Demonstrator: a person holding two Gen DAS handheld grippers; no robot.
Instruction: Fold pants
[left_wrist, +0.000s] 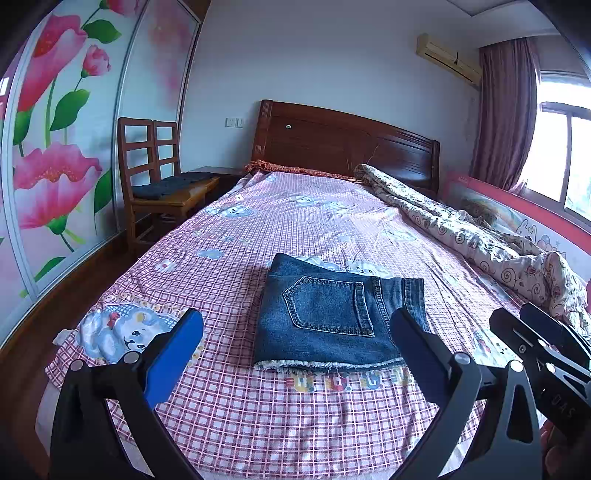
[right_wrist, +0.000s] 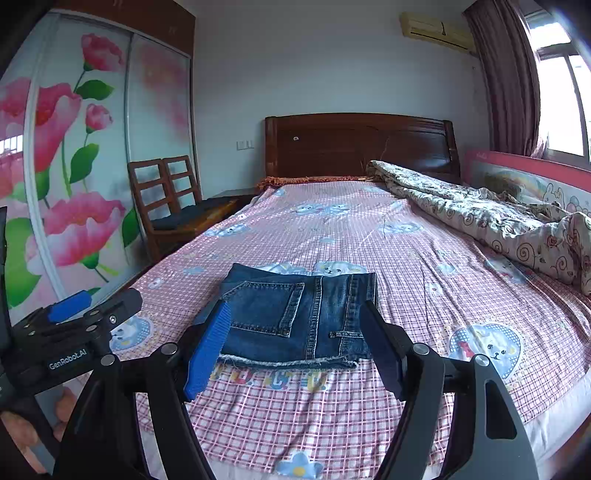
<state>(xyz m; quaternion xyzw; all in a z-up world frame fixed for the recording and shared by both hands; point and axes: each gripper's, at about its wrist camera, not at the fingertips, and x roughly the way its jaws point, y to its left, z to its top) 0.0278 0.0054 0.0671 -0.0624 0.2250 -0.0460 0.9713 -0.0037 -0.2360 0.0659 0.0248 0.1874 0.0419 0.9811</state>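
Two handheld grippers, the left gripper (left_wrist: 297, 345) and right gripper (right_wrist: 295, 343), hover tilted slightly downward over a bed's foot, jaws spread wide and empty. Between and beyond them, folded denim pants (left_wrist: 332, 317) lie in a compact rectangle, frayed hem nearest, on the pink checked bedsheet (left_wrist: 295, 424).

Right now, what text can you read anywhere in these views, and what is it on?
"GenRobot.AI": on the left gripper body, in the right wrist view.
Embossed letters on the right gripper: too unclear to read.
Coloured block letters on the bed sheet, below the folded jeans: not legible.
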